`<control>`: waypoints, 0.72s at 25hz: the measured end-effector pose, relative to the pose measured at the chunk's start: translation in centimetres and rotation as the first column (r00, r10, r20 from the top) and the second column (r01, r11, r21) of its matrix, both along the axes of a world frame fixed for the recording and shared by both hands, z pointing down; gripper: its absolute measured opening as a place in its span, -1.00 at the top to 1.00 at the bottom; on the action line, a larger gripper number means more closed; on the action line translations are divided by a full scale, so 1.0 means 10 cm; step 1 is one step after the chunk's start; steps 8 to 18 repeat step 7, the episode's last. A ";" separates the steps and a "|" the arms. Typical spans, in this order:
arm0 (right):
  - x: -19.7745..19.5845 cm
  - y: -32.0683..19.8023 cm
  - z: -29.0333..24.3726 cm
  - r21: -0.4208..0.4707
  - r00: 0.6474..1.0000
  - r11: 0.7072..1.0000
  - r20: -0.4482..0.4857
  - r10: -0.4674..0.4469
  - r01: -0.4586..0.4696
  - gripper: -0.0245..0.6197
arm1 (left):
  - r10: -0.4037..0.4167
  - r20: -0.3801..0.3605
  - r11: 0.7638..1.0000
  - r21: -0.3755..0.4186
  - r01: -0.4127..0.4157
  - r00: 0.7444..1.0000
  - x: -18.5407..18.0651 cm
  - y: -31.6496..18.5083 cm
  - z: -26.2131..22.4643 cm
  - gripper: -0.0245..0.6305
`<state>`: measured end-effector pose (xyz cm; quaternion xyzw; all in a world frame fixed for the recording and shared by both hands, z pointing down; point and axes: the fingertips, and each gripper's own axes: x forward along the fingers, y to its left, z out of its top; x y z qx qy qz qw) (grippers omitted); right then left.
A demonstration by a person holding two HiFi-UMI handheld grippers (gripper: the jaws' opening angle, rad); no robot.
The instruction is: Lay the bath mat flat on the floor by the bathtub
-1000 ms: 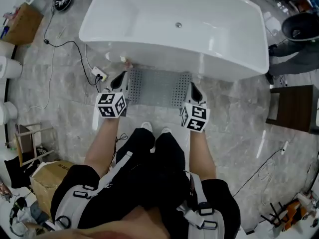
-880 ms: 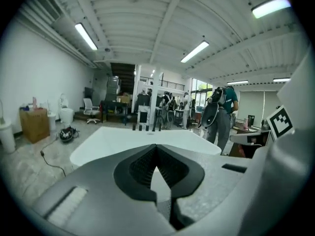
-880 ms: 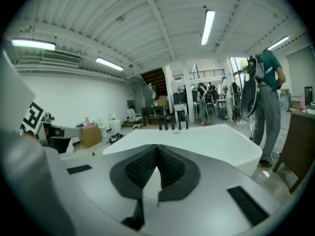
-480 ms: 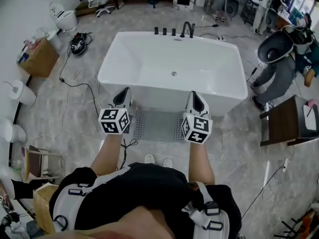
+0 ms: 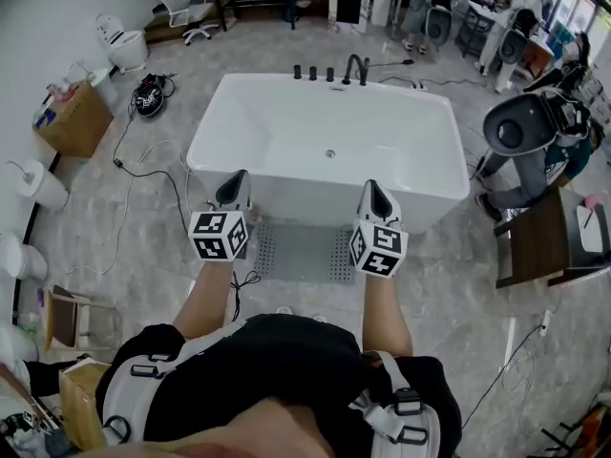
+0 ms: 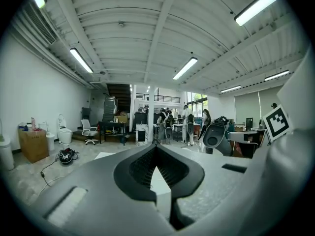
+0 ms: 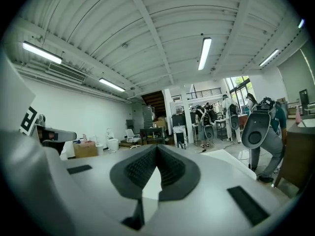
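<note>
The grey perforated bath mat [image 5: 303,251] lies flat on the marble floor against the front of the white bathtub [image 5: 329,146], seen in the head view. Held up at waist height above it, my left gripper [image 5: 234,185] is shut with nothing in it, over the mat's left end. Over the mat's right end my right gripper [image 5: 372,192] is shut and empty too. In the left gripper view the left gripper [image 6: 156,149] points level across the room, its dark pads meeting at the tips. The right gripper [image 7: 156,150] in its own view shows the same, with the tub rim just beyond.
A power strip and black cable [image 5: 153,172] trail on the floor left of the tub. A cardboard box [image 5: 72,113] and toilets [image 5: 124,38] stand at far left. A dark wooden cabinet [image 5: 535,241] and a person in grey [image 5: 535,151] are at the right.
The person has straightened up from a crouch. Both grippers have lifted off the mat's ends and now hang well above it, while the mat stays flat on the floor.
</note>
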<state>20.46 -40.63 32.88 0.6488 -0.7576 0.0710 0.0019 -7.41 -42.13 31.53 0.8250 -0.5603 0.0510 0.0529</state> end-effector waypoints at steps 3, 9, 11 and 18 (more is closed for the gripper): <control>-0.04 -0.01 -0.03 -0.008 1.000 1.000 0.001 -0.003 0.003 0.91 | 0.001 -0.013 1.000 -0.009 -0.001 1.000 -0.05 0.00 -0.04 0.92; -0.01 -0.01 -0.05 -0.009 1.000 1.000 -0.003 -0.003 0.003 0.91 | 0.000 -0.013 1.000 -0.008 0.000 1.000 -0.04 0.01 -0.07 0.92; -0.01 -0.01 -0.05 -0.009 1.000 1.000 -0.003 -0.003 0.003 0.91 | 0.000 -0.013 1.000 -0.008 0.000 1.000 -0.04 0.01 -0.07 0.92; -0.01 -0.01 -0.05 -0.009 1.000 1.000 -0.003 -0.003 0.003 0.91 | 0.000 -0.013 1.000 -0.008 0.000 1.000 -0.04 0.01 -0.07 0.92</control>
